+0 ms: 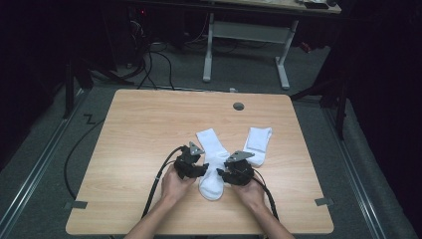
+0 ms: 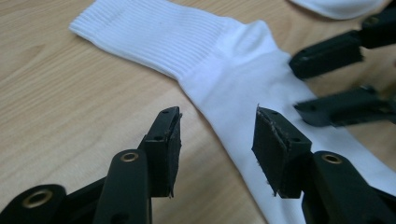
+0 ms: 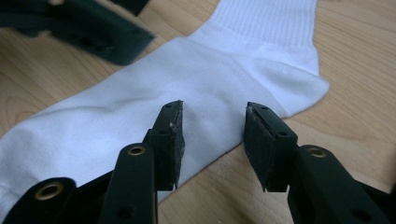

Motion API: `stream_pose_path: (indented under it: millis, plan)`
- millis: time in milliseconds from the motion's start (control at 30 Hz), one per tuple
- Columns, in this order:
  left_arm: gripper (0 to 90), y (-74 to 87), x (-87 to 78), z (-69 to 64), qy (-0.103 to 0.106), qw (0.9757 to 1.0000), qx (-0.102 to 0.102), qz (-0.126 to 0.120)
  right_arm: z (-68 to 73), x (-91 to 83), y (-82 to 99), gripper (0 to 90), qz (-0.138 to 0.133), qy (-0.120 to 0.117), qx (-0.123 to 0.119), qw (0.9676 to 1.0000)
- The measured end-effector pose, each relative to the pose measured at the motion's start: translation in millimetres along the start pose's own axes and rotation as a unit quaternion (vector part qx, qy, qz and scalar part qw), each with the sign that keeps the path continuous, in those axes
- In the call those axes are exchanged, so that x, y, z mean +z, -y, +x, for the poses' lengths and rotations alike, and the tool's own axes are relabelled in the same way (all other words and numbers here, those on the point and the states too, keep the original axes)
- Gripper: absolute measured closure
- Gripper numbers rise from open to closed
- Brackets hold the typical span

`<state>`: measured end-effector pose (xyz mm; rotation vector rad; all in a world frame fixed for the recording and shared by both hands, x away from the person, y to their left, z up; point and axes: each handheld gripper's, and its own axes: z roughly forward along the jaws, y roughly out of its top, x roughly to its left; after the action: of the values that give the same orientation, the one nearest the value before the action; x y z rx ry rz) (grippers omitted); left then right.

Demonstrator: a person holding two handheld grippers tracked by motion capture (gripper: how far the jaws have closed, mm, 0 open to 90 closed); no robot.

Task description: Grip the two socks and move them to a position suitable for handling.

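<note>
White sock point(image 1: 213, 167) lies between left gripper point(image 1: 198, 168) and right gripper point(image 1: 225, 174), both spread, seemingly untouched.

The two tools, left tool point(image 1: 203, 168) and right tool point(image 1: 222, 174), crowd one sock point(image 1: 213, 164) from either side, leaving little room between them. A second sock point(image 1: 259, 142) lies near the right tool, while the bench point(image 1: 144, 129) to the left and far side is open wood.
</note>
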<state>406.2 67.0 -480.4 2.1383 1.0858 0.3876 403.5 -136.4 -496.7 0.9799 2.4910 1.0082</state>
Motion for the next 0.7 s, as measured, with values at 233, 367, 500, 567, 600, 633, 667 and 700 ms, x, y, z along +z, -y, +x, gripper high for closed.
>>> stream_pose_path:
  millis: [233, 367, 500, 567, 600, 633, 667, 700]
  plan:
    - [52.1, -10.4, 13.1, 10.1, -0.025, 0.9996, -0.011, -0.007, 0.3, 5.5, -6.4, 58.8, 0.004, -0.017, -0.023, 0.9996]
    - [53.9, -13.7, 26.6, 16.9, -0.073, 0.9970, -0.016, 0.019, 0.7, 5.3, -10.3, 58.8, 0.019, -0.020, -0.028, 0.9992]
    - [54.0, -13.3, 27.4, 22.1, -0.087, 0.9956, -0.029, 0.018, 2.5, 1.2, -6.9, 58.6, 0.023, -0.020, -0.032, 0.9990]
    - [54.0, -13.1, 26.6, 22.6, -0.095, 0.9949, -0.025, 0.020, 3.8, -1.8, -3.9, 58.2, 0.022, -0.022, -0.035, 0.9989]
    - [54.0, -13.0, 26.0, 23.0, -0.097, 0.9947, -0.024, 0.022, 4.1, -3.0, -2.9, 57.9, 0.023, -0.022, -0.039, 0.9988]
    - [54.0, -12.8, 25.0, 23.3, -0.099, 0.9945, -0.023, 0.024, 4.0, -3.9, -2.3, 57.6, 0.024, -0.022, -0.039, 0.9987]
    - [53.8, -12.2, 22.8, 23.1, -0.097, 0.9949, -0.023, 0.019, 3.3, -4.5, -2.1, 57.4, 0.026, -0.023, -0.037, 0.9987]
    - [53.4, -10.9, 18.9, 22.5, -0.085, 0.9961, -0.023, 0.005, 2.4, -4.2, -2.0, 57.4, 0.025, -0.026, -0.034, 0.9987]
